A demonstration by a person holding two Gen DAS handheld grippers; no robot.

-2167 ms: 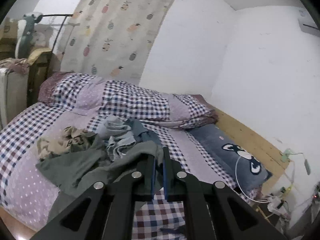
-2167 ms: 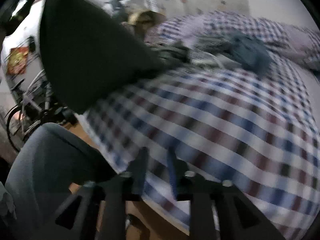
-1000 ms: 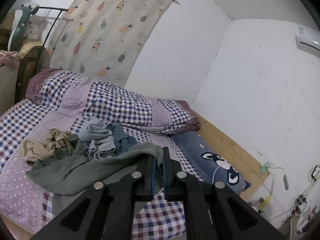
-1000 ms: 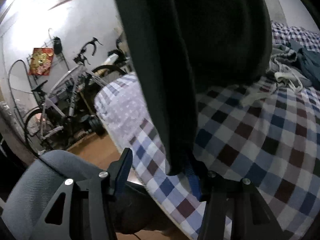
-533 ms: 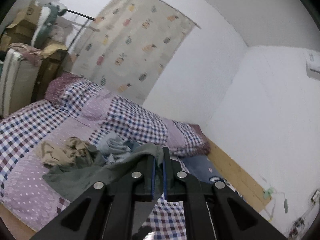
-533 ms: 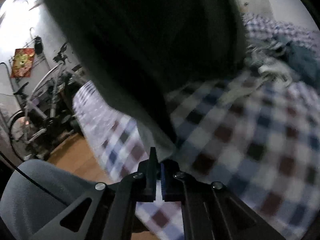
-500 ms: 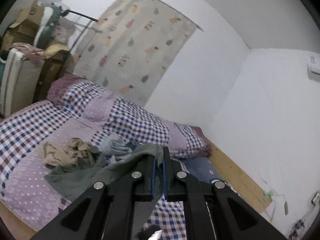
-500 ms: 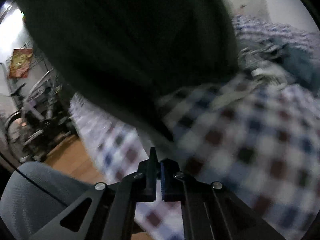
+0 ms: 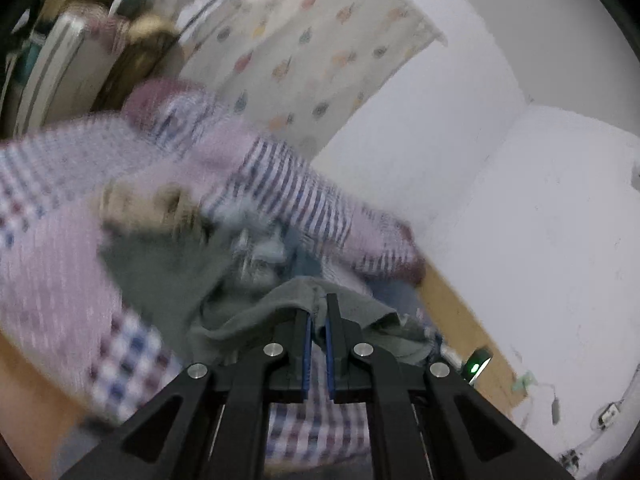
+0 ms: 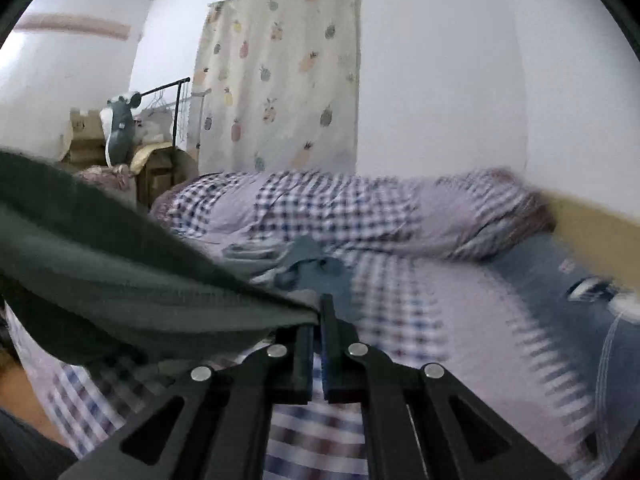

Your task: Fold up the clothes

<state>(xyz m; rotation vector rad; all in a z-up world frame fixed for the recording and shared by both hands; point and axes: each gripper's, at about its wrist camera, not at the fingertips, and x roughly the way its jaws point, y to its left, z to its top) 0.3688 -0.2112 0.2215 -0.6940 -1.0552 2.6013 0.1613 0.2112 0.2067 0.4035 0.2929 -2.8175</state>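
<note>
Since a second ago, the right gripper (image 10: 316,322) has been closed on the grey-green garment (image 10: 120,280) and lifted. The left gripper (image 9: 316,318) is clamped on another edge of it above the bed (image 9: 52,280)'s near edge. No fold is made; crumpled clothes (image 9: 160,208) remain mid-bed.

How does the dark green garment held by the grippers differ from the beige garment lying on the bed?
The dark green garment is pinched in the left gripper and the right gripper and hangs stretched between them; the beige garment lies crumpled on the checked bed cover, untouched. The green one is darker and spreads wider; the beige one is bunched small. Both are unfolded.
</note>
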